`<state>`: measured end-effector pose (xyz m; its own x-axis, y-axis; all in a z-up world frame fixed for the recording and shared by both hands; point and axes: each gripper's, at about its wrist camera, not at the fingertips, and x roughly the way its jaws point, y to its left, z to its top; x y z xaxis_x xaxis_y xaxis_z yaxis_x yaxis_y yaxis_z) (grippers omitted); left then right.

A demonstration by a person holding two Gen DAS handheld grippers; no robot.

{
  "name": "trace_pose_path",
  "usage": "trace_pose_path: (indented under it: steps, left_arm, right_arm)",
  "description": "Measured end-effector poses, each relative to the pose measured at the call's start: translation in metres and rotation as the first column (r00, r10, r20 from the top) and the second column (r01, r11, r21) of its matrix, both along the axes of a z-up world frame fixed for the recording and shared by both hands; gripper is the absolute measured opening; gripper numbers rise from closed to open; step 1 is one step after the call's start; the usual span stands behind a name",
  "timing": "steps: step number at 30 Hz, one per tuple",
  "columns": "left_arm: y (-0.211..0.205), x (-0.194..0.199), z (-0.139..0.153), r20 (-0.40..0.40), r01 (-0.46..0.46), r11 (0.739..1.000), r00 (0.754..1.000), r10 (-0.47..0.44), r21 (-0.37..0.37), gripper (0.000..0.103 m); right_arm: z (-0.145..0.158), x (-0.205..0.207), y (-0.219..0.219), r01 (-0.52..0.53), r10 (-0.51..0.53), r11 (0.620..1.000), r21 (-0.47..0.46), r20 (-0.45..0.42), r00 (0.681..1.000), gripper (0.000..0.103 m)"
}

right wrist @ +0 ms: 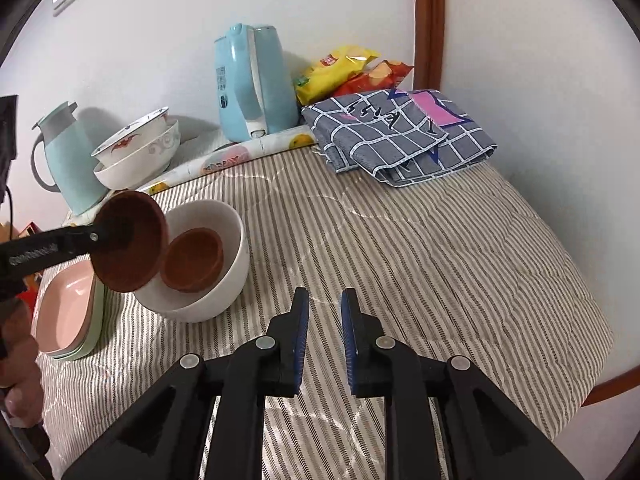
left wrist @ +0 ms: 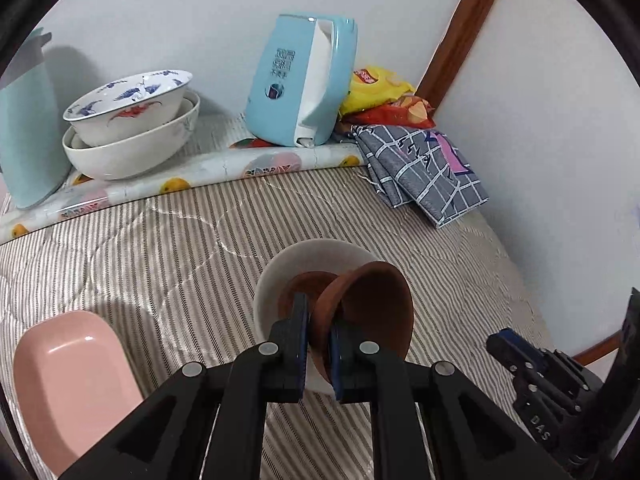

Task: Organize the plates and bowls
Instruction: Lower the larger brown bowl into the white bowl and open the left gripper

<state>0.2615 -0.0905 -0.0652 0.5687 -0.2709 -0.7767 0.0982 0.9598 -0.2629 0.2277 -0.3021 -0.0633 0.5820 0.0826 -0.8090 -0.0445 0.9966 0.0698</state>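
Left gripper (left wrist: 318,330) fingers are clamped on the rim of a brown clay-coloured round bowl (left wrist: 368,312), held tilted on edge just above a large white round bowl (left wrist: 304,256) that stands on the striped quilted bed cover (left wrist: 160,248). A second brown round bowl (left wrist: 306,284) lies inside the white one. The left wrist view hides most of that inner bowl behind the fingers; the right wrist view shows it plainly (right wrist: 192,260), leaning against the white bowl's (right wrist: 224,280) inner wall, with the held bowl (right wrist: 128,240) overlapping the white rim on the side nearer the left gripper (right wrist: 116,236).

Right gripper (right wrist: 325,312) fingers stand apart with nothing between them, over bare bed cover (right wrist: 440,260), well apart from the bowls. In the left wrist view it appears only as a dark body at the lower right edge (left wrist: 516,356).

A pink rounded-rectangular dish (left wrist: 68,376) sits beside the white bowl; only the right wrist view shows it stacked on pale green dishes (right wrist: 98,316). At the wall, a white bowl painted with blue and red figures (left wrist: 128,104) nests in a plain white bowl (left wrist: 132,152) on a fruit-print plastic sheet (left wrist: 208,172), between a pale green jug (left wrist: 24,128) and a light blue electric kettle (left wrist: 300,80). Yellow and red snack bags (left wrist: 384,96) and a folded grey checked cloth (left wrist: 420,168) lie beyond the kettle. Nothing stands between the right gripper and the white bowl.
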Motion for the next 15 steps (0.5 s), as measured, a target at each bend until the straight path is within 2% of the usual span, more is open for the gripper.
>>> trace_pose_path:
  steps: [6, 15]
  left_arm:
    - [-0.003, 0.013, -0.009, -0.024, 0.001, 1.000, 1.000, -0.001, 0.008, 0.009]
    - [-0.007, 0.030, -0.025, -0.054, 0.003, 0.999, 0.999, -0.001, 0.033, 0.009]
  right_arm:
    - [-0.006, 0.000, -0.004, 0.007, -0.007, 1.000, 0.010, 0.009, 1.000, 0.017]
    - [-0.023, 0.004, -0.004, 0.017, -0.016, 0.999, 0.036, -0.022, 1.000, 0.017]
